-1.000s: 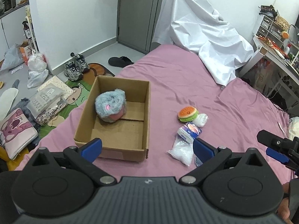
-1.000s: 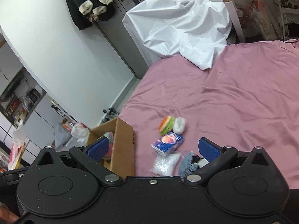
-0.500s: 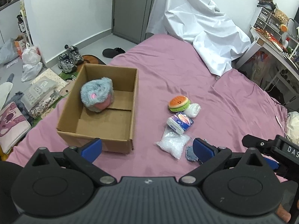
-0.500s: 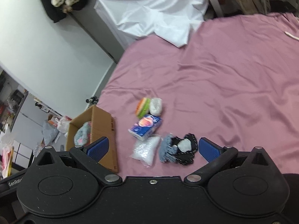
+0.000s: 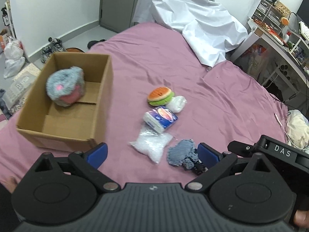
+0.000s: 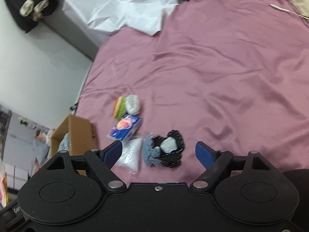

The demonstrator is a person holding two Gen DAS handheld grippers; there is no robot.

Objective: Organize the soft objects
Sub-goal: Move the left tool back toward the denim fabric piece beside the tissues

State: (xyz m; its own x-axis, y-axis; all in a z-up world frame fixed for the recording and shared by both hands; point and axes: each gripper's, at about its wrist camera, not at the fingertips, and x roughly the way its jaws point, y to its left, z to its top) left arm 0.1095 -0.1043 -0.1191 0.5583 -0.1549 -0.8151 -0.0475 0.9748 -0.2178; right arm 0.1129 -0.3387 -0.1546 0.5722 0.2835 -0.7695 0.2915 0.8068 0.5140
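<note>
Fingers of the right gripper (image 6: 159, 152) have just been closing in a little, yet they stand apart with nothing pressed between them; a blue-and-black fuzzy cloth item (image 6: 162, 150) lies on the bed below the gap, not touched by either pad. The left gripper (image 5: 152, 153) has its blue fingers (image 5: 96, 153) spread wide and empty, hanging over the pink bedsheet (image 5: 193, 73).

On the sheet, a short row of soft things runs away from the grippers. Nearest is the fuzzy denim-blue piece (image 5: 180, 152), just beside a clear bag of white filling (image 5: 151, 145). Past that bag sits a blue tissue pack (image 5: 161, 118), touching it, and beyond it a plush hamburger (image 5: 159, 96) pressed against a small white wrapped bundle (image 5: 176, 104).

Toward the bed's left edge stands an open cardboard box (image 5: 100, 100), well apart from the row. Inside it, against the far wall, rests a grey furry plush with pink patches (image 5: 64, 86).

At the bed's far end a crumpled white sheet (image 5: 195, 29) is heaped. From the left wrist view the right gripper's black body (image 5: 270, 152) shows at the lower right.
</note>
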